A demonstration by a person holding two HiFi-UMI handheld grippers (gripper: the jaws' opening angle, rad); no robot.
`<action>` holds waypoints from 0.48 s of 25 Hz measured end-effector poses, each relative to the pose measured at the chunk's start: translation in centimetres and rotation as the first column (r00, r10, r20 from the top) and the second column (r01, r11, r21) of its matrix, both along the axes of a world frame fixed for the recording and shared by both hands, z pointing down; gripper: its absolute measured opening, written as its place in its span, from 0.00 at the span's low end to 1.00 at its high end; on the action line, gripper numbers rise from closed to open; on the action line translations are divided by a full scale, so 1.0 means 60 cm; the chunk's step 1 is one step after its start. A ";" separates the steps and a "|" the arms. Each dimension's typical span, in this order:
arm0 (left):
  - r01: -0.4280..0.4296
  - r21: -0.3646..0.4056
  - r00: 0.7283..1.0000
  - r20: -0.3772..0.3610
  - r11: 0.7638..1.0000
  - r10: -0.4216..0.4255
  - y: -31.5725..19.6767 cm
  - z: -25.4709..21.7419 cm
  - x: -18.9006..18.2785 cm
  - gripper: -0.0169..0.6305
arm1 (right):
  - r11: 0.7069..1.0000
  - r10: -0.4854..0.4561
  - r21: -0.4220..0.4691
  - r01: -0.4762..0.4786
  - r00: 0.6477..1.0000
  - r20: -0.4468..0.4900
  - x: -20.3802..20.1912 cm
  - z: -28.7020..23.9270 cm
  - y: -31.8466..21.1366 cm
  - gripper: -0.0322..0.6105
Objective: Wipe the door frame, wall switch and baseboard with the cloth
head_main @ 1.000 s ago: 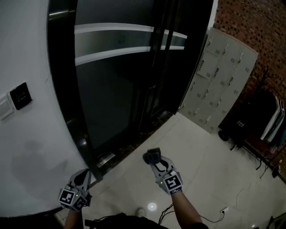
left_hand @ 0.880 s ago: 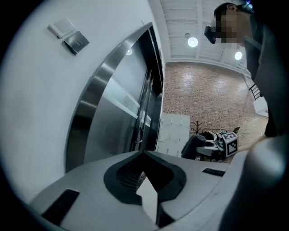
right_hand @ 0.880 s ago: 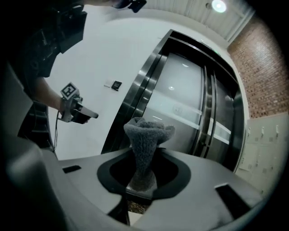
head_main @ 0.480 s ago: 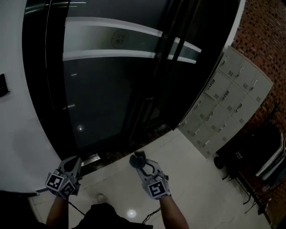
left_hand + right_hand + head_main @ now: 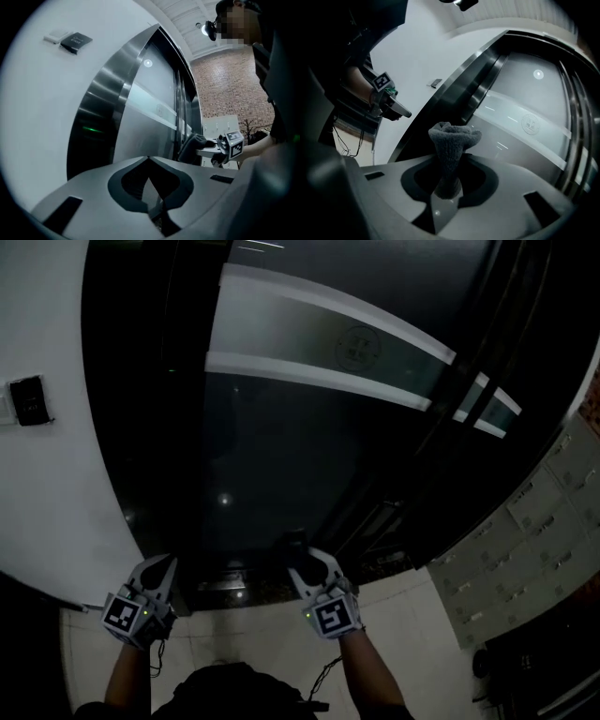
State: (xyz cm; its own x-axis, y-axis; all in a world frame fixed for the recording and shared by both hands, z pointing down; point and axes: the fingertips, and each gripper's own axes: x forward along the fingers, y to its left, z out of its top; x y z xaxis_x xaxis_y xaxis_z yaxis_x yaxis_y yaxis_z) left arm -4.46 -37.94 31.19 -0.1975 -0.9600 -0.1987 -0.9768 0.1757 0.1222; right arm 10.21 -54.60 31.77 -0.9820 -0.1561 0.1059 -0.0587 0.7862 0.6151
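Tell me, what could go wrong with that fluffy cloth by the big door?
The cloth is pinched only at its bottom end by the right hand-held gripper, so it might slip out when pressed hard. It points at the glass door, not the door frame off to the left, so it could smear the glass instead.
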 end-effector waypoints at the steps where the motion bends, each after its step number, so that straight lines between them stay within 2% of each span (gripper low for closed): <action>1: 0.030 0.008 1.000 0.001 1.000 -0.030 0.012 -0.003 -0.004 0.01 | 0.998 -0.050 0.026 0.050 0.999 0.006 -0.032 -0.012 0.000 0.20; 3: 0.104 -0.015 0.995 0.009 0.994 -0.104 0.045 0.000 -0.019 0.01 | 0.980 -0.175 0.097 0.171 0.984 0.029 -0.104 -0.043 0.014 0.20; 4: 0.156 -0.034 0.988 0.012 0.987 -0.155 0.065 0.002 -0.029 0.01 | 0.962 -0.239 0.148 0.231 0.970 0.040 -0.144 -0.062 0.023 0.20; 6: 0.283 -0.036 0.959 -0.001 0.958 -0.284 0.113 -0.007 -0.046 0.01 | 0.904 -0.363 0.267 0.335 0.930 0.064 -0.230 -0.107 0.047 0.20; 9: 0.474 0.018 0.881 -0.011 0.881 -0.473 0.177 -0.038 -0.044 0.01 | 0.787 -0.533 0.437 0.436 0.837 0.124 -0.324 -0.200 0.095 0.20; 12: 0.605 0.000 0.796 -0.016 0.796 -0.605 0.204 -0.044 -0.024 0.01 | 0.687 -0.632 0.581 0.438 0.755 0.178 -0.365 -0.295 0.129 0.20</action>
State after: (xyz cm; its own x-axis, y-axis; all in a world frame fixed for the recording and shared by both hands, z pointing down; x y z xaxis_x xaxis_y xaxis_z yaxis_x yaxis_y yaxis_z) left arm -5.90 -25.72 28.54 -0.7406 -0.6428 -0.1955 -0.6697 0.7298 0.1373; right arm -11.72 -46.88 14.06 -0.8612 0.4748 -0.1813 -0.0009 0.3551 0.9348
